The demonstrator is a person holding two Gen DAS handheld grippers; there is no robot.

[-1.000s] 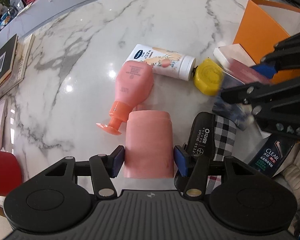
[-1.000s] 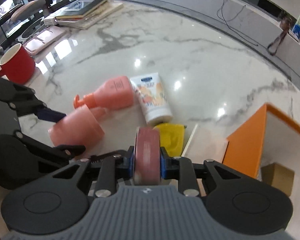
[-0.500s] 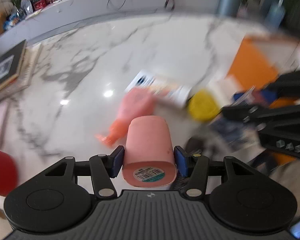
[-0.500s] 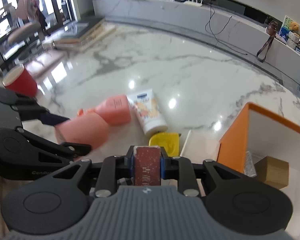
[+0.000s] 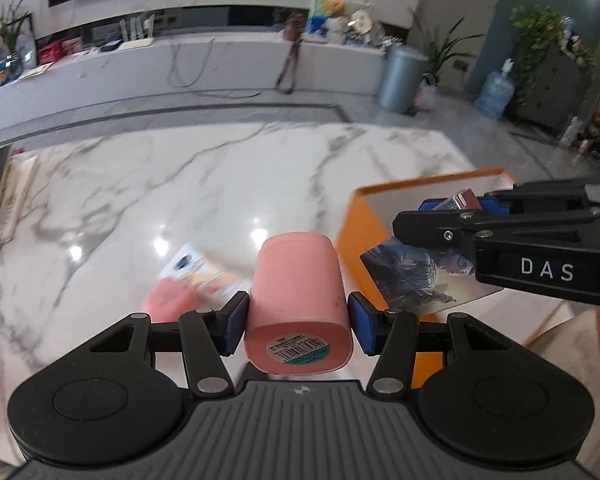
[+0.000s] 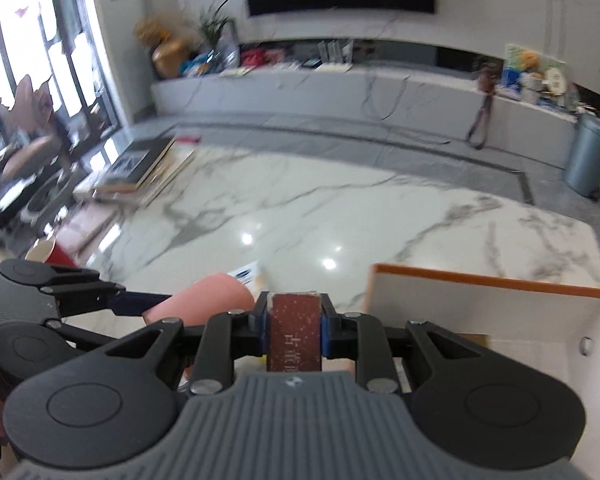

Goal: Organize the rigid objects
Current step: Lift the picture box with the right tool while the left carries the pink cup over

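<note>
Pink cup [image 5: 298,296] clamped on its side in left gripper [image 5: 298,320], held above the table. Right gripper [image 6: 294,330] pinches a dark red box [image 6: 296,332] beside the orange bin [image 6: 488,280]. Neither is binned yet; a tube [image 5: 188,266] and a pink bottle [image 5: 168,300] lie on the marble table [image 5: 220,184]. Living room: TV, low counter, plants.

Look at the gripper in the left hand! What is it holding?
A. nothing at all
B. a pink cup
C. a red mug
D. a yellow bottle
B: in the left wrist view the left gripper has its blue pads pressed on both sides of the pink cup, which lies on its side with its barcode sticker facing the camera.
</note>
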